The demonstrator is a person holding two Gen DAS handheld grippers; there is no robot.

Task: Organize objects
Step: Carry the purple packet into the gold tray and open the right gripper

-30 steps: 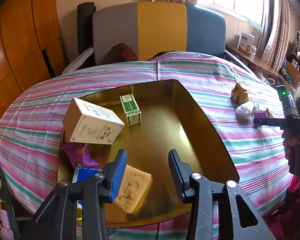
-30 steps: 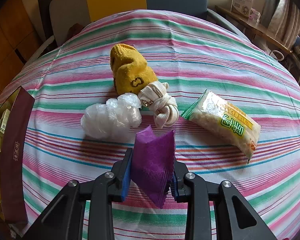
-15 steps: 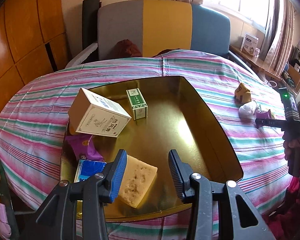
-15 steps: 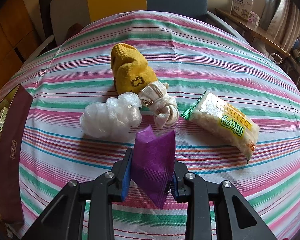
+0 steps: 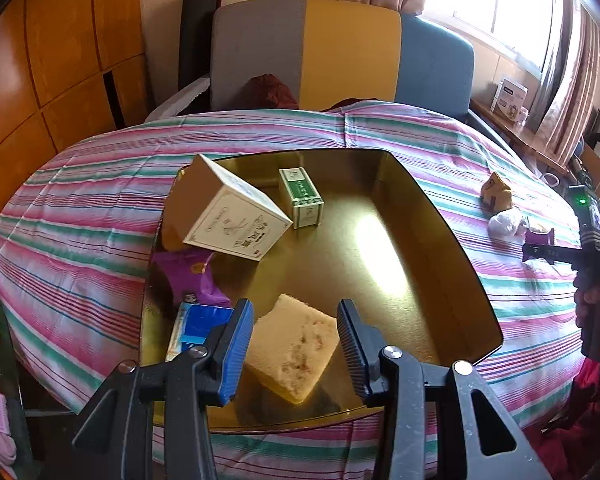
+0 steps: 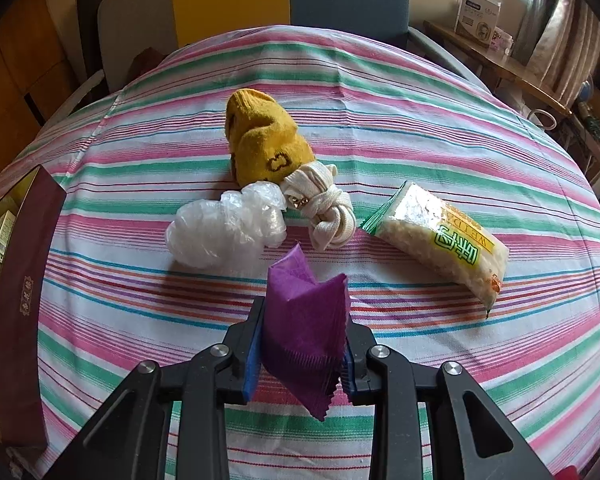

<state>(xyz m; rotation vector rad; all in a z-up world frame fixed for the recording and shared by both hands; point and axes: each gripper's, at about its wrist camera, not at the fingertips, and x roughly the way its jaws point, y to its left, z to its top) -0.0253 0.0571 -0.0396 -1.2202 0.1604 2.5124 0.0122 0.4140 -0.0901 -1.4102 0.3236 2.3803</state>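
- Only our left view shows the gold tray [image 5: 452, 240] — left tool [image 5: 296, 344] parted, empty, above a sponge [image 5: 296, 352].
- Right view alone shows our right tool [image 6: 300, 354] clamping a purple packet [image 6: 306, 320].

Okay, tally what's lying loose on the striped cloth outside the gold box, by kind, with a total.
Rolled socks: 2, yellow sock, cream sock
Crumpled plastic bag: 1
Snack packet: 1
Total: 4
Not counted: purple packet, held in the right tongs.
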